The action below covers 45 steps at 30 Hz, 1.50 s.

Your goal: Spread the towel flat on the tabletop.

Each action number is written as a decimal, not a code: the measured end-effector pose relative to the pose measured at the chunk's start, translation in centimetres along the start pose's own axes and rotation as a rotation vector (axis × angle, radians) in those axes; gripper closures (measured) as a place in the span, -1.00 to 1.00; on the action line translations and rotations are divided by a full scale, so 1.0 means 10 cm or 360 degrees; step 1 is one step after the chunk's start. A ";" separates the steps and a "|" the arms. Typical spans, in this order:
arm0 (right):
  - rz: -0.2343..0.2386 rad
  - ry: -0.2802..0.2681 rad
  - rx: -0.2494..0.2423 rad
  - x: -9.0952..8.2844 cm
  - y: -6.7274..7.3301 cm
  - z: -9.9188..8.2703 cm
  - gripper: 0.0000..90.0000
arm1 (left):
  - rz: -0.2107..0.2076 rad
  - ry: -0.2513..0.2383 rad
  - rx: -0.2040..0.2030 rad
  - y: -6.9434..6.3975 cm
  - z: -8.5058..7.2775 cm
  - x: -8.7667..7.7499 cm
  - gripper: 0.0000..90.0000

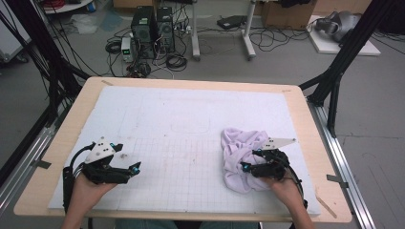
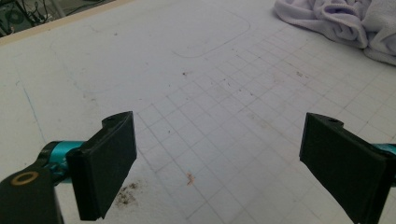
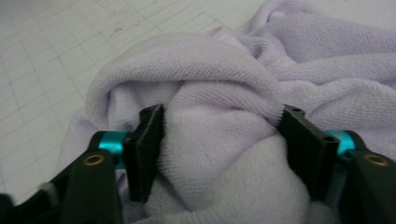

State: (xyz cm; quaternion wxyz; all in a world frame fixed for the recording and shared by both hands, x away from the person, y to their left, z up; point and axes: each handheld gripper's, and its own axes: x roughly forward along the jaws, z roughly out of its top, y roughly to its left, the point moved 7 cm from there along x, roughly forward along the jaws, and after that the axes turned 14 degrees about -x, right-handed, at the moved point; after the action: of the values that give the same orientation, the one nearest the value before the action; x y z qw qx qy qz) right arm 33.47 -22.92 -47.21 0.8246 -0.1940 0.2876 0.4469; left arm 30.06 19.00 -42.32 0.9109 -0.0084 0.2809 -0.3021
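A crumpled lilac towel [image 1: 241, 155] is seen at the right of the gridded white mat [image 1: 181, 124] on the surface. A thick fold of it is pressed between the pads of the right tool [image 3: 219, 149], whose jaws are clamped on it. The left tool [image 2: 217, 163] is held with jaws wide apart over bare mat, well apart from the towel.

Right gripper [image 1: 252, 161] buried in the crumpled lilac towel [image 1: 239, 152] — left gripper [image 1: 130, 157] apart.

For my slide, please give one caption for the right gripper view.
Right gripper with its jaws around a bunched fold of lilac towel on the gridded mat.
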 end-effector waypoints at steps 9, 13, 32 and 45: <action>0.0068 0.0037 -0.0049 -0.04 0.02 0.04 0.40 | -0.0009 0.0006 0.0015 -0.02 0.01 0.02 -0.75; 0.0104 0.0061 -0.0079 -0.07 0.01 0.11 0.45 | -0.0006 0.0007 0.0007 -0.01 0.00 0.01 -0.75; 0.0444 -0.0334 -0.0295 0.04 0.83 1.20 0.46 | -0.0010 -0.0028 0.0002 0.00 0.05 -0.03 -0.75; 0.0462 -0.0214 -0.0325 0.12 0.96 0.94 -0.17 | -0.0081 0.0014 0.0046 -0.17 0.06 0.17 -0.75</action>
State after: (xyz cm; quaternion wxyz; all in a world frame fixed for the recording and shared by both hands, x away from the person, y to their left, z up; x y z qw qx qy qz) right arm 28.69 -11.73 -41.47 0.7448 -0.2028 0.2099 0.6000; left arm 30.57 16.58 -42.33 0.9016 -0.0011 0.2804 -0.3293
